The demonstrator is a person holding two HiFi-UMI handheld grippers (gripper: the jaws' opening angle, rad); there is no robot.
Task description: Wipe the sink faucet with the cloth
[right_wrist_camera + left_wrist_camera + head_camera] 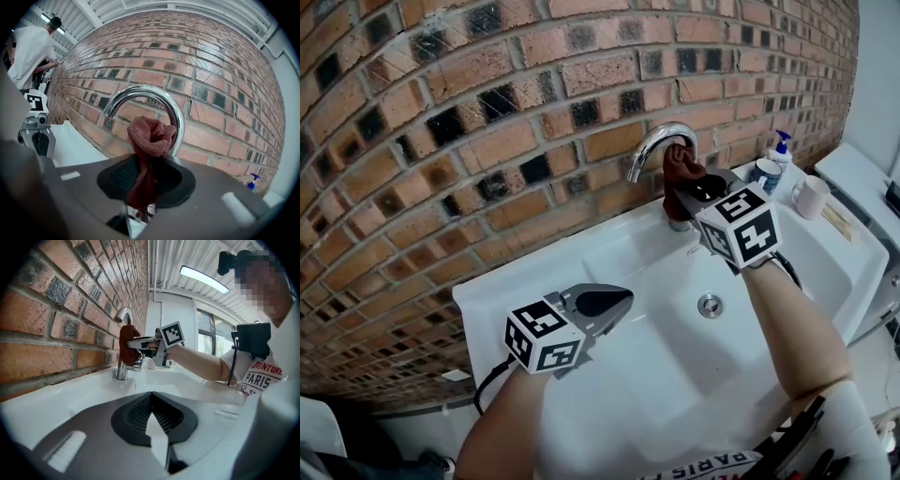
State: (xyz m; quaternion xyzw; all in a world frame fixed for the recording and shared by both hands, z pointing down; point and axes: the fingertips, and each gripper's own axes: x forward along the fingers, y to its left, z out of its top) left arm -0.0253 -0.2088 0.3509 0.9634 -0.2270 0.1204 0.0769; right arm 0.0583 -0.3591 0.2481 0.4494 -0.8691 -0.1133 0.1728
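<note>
Brick wall [487, 112] behind, right gripper [144, 176] clamps cloth [150, 136] against faucet [140, 93]; left gripper [151, 398] closed.

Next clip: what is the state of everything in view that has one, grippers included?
Faucet: no water seen running.
Cloth: bunched, clamped in the right jaws, up against the faucet.
Right gripper: shut on the cloth.
Left gripper: jaws shut, empty, over the sink's left side.
Mug: upright.
Soap bottle: upright.
</note>
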